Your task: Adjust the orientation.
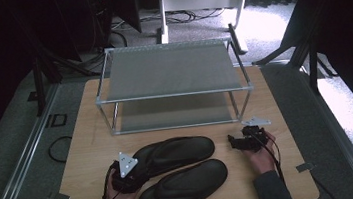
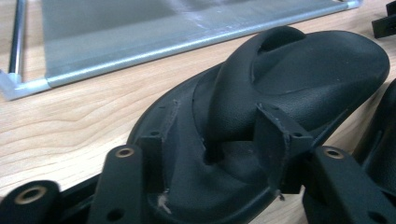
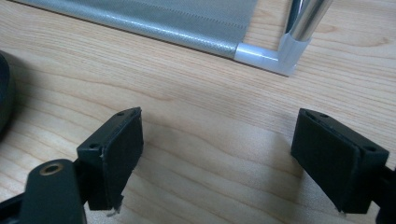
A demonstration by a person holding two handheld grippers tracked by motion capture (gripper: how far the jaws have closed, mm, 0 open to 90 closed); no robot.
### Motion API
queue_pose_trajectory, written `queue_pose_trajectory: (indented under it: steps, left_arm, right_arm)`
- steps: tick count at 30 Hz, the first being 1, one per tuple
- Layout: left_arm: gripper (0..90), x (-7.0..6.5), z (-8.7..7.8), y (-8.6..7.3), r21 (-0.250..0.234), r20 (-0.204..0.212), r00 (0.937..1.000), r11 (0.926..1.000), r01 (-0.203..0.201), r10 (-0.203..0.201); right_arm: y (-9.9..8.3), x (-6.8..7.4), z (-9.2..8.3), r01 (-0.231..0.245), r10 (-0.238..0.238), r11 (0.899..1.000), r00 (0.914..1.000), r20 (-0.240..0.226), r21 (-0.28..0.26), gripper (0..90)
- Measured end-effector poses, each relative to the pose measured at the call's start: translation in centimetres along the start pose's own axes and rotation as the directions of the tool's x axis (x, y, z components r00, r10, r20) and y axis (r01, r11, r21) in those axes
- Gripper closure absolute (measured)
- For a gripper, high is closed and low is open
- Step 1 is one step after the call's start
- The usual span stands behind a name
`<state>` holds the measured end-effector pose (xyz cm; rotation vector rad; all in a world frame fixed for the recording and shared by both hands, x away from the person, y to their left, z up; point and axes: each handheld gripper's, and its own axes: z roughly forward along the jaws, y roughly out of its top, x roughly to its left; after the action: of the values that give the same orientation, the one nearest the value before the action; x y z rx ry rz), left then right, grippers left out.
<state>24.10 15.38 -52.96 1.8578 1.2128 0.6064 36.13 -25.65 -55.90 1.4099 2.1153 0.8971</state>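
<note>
Black flip-flops (image 1: pixel 180 169) before grey rack (image 1: pixel 172 80)

Dim overall in the high view, dark at both sides; bright daylight glare on the pale grey floor (image 1: pixel 352 109) at right. Soft shadows under the black rubber sandals (image 1: pixel 184 189) on the light wooden worktop (image 1: pixel 84 145). Slightly blurred close-ups in both gripper views.
</note>
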Motion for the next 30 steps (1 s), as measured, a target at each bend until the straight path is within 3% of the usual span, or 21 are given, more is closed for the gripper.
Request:
queue_pose_trajectory:
  steps: [7, 9, 11, 14, 18, 21, 30]
  left_arm:
    - [58.0, 0.1, 0.9, 0.6, 0.001, 0.022, 0.9998, 1.0000, 0.001, -0.001]
    - [58.7, 0.2, 1.4, 0.8, 0.002, 0.037, 0.9993, 1.0000, 0.008, -0.008]
    - [58.8, 0.2, 1.9, 1.2, 0.005, 0.050, 0.9987, 0.9999, 0.010, -0.010]
    - [59.2, 0.0, 2.7, 1.7, 0.007, 0.059, 0.9983, 1.0000, -0.004, 0.003]
    - [59.2, -0.4, 3.8, 2.6, 0.014, 0.074, 0.9969, 0.9995, -0.028, 0.027]
    - [59.1, -0.8, 4.4, 3.2, 0.020, 0.078, 0.9957, 0.9985, -0.050, 0.048]
    - [58.4, -1.2, 5.6, 4.1, 0.028, 0.103, 0.9930, 0.9977, -0.061, 0.058]
  right_arm:
    - [0.0, 0.0, 0.0, 0.000, 0.000, 1.000, 1.0000, -0.001, 0.001, 17.3]
    - [-0.1, 0.0, -0.2, -0.002, 0.002, 1.000, 1.0000, 0.001, -0.008, 24.9]
    - [-0.1, 0.1, -0.6, -0.008, 0.008, 1.000, 0.9999, 0.013, -0.012, 42.1]
    - [-0.1, 0.3, -1.0, -0.010, 0.010, 1.000, 0.9999, 0.008, -0.017, 51.3]
    - [0.6, 1.3, -2.0, 0.028, -0.028, 0.997, 0.9996, 0.005, -0.073, 54.3]
    - [1.3, 2.2, -2.4, 0.055, -0.058, 0.992, 0.9981, -0.022, -0.110, 54.4]
    - [3.6, 5.1, -0.7, 0.149, -0.161, 0.982, 0.9822, -0.097, -0.119, 52.6]
